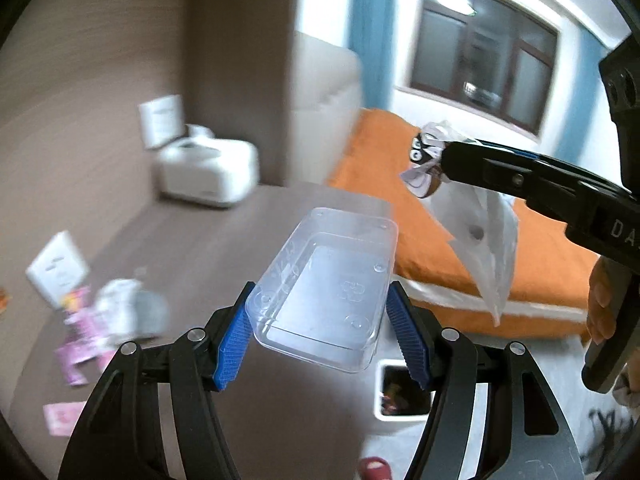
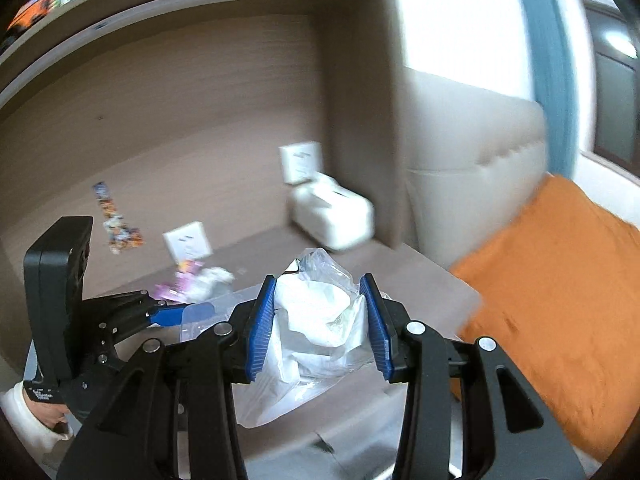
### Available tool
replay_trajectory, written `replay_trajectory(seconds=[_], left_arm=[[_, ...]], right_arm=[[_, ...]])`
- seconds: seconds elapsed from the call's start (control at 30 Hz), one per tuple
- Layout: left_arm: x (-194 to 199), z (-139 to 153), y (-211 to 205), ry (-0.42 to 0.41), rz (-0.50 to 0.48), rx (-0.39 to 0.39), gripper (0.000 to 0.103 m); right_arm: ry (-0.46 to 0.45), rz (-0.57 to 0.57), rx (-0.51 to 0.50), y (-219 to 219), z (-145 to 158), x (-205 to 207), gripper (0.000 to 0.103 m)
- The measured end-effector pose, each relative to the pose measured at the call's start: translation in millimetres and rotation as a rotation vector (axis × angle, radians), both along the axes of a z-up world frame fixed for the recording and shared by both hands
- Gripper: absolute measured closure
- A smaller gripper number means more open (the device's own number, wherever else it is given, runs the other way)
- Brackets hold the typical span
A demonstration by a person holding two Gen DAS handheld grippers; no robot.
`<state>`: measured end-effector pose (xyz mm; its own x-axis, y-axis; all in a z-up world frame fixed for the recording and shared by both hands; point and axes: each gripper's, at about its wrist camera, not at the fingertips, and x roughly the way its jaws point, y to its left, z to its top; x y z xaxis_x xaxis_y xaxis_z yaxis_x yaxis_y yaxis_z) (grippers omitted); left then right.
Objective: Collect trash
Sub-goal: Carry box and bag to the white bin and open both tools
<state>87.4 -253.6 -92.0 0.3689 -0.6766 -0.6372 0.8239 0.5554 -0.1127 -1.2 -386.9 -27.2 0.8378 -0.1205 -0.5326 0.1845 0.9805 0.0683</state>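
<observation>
1. Blue pads of my left gripper [image 1: 320, 332] sit closest to the lens; its fingers [image 1: 232, 344] pinch one clear plastic tray [image 1: 326, 292] across its short width, near one end, so most of the tray juts out toward 12 o'clock.
2. My right gripper [image 2: 320, 324] has its fingers [image 2: 260, 324] closed on a crumpled wad of clear bag and white wrapper [image 2: 316, 316]. In the left view the same wad hangs at 2 o'clock, its loose film trailing downward.
3. Handling, as I judge it: the tray is light, thin-walled and slick, stiff enough to hold its shape but likely to buckle or pop free under a harder squeeze. A hold on the side walls near the rim seems best.
4. The bag looks nearly weightless, soft and slippery. I would take it at the bunched middle, not the dangling tail.
5. A white bin [image 1: 404, 394] stands on the floor at 5 o'clock in the left view, below the tray, with some rubbish inside.
6. Count: one tray, one bag wad, one bin, two grippers.
7. More litter lies on the counter [image 1: 200, 248] at 9 o'clock: pink wrappers [image 1: 76, 344] and a whitish lump, too blurred to count.
8. An orange bed [image 1: 400, 172] fills the 3 o'clock side.
</observation>
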Motion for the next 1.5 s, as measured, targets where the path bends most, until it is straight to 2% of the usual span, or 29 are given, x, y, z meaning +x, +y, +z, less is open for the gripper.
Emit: replay_trajectory(seconds=[0.3, 0.43, 0.57, 0.7, 0.83, 1.03, 1.2, 1.3, 1.33, 1.4, 1.43, 1.47, 1.5], left_arm=[[-60.6, -47.6, -104.1, 0.063, -0.247, 0.08, 0.039], [-82.8, -89.5, -143.5, 0.127, -0.365, 0.099, 0.039], [-93.4, -138.1, -175.5, 0.172, -0.403, 0.156, 0.039], [-98.5, -190.7, -204.2, 0.206, -0.42, 0.211, 0.039], [-103.7, -257.4, -232.0, 0.215, -0.471, 0.273, 0.039], [-114.9, -356.7, -263.9, 0.249, -0.531, 0.349, 0.039], [-123.5, -429.1, -275.7, 0.277, -0.559, 0.388, 0.039], [-127.4, -462.1, -276.5, 0.289, -0.568, 0.412, 0.039], [-128.4, -475.2, -277.4, 0.287, -0.57, 0.417, 0.039], [-130.7, -495.4, -278.2, 0.293, -0.576, 0.426, 0.038], [-131.6, -505.8, -278.1, 0.296, -0.575, 0.426, 0.03], [-129.7, -517.2, -281.8, 0.302, -0.576, 0.434, 0.004], [-133.2, -521.4, -278.4, 0.307, -0.584, 0.437, 0.005]], right_arm=[[0.08, -0.223, 0.03, -72.2, -44.9, -73.4, 0.059], [0.134, -0.299, 0.051, -103.4, -78.0, -95.8, 0.059], [0.181, -0.332, 0.076, -130.9, -117.1, -111.5, 0.059], [0.234, -0.352, 0.122, -156.2, -168.2, -116.8, 0.059], [0.266, -0.361, 0.165, -176.8, -226.8, -118.2, 0.059], [0.362, -0.362, 0.219, -201.4, -339.7, -116.7, 0.059], [0.407, -0.356, 0.25, -211.4, -414.0, -113.6, 0.059], [0.431, -0.354, 0.268, -217.4, -460.1, -114.0, 0.059], [0.435, -0.354, 0.27, -217.9, -466.1, -114.0, 0.059], [0.449, -0.347, 0.272, -219.1, -488.3, -114.8, 0.05], [0.455, -0.343, 0.275, -219.4, -497.3, -115.6, 0.033], [0.465, -0.348, 0.266, -219.9, -508.2, -117.3, 0.016], [0.47, -0.356, 0.258, -220.2, -513.7, -118.9, 0.013]])
